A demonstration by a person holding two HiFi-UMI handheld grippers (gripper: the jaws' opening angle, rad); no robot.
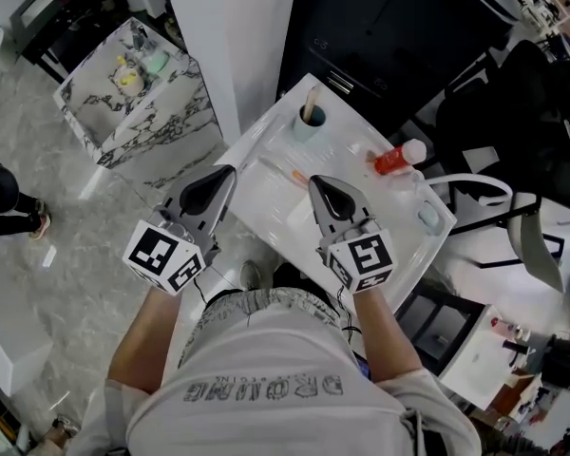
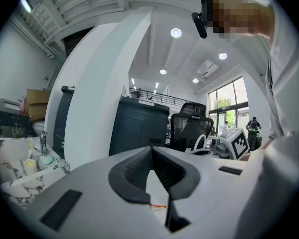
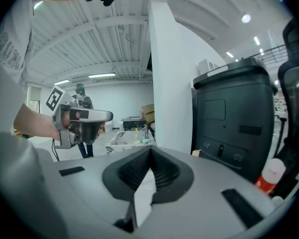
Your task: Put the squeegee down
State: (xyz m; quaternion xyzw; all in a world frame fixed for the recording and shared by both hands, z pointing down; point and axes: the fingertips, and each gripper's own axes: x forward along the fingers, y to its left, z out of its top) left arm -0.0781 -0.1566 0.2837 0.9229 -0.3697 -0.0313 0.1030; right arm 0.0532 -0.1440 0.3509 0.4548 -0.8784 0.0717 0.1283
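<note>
Squeegee [image 1: 287, 172]: neither tong has it. My best read is the slim pale bar with an orange bit, lying flat on the white table [image 1: 266, 212] just ahead of both tips. It's tiny from my feed, so I can't swear to it.
Left gripper [image 1: 229, 171]: clenched, pads pressed together with nothing between them. It sits at the table's left edge.
Right gripper [image 1: 315, 181]: also clamped tight and empty. It's over the table, with its tip just short of that bar and not touching it.
Far corner: a cup [image 1: 309, 123] with a stick standing in it.
Right side of table: a red bottle [image 1: 396, 160] with a white cap, lying on its side.
Floor, off left: a marble-pattern box [image 1: 161, 112] with small stuff in it.
</note>
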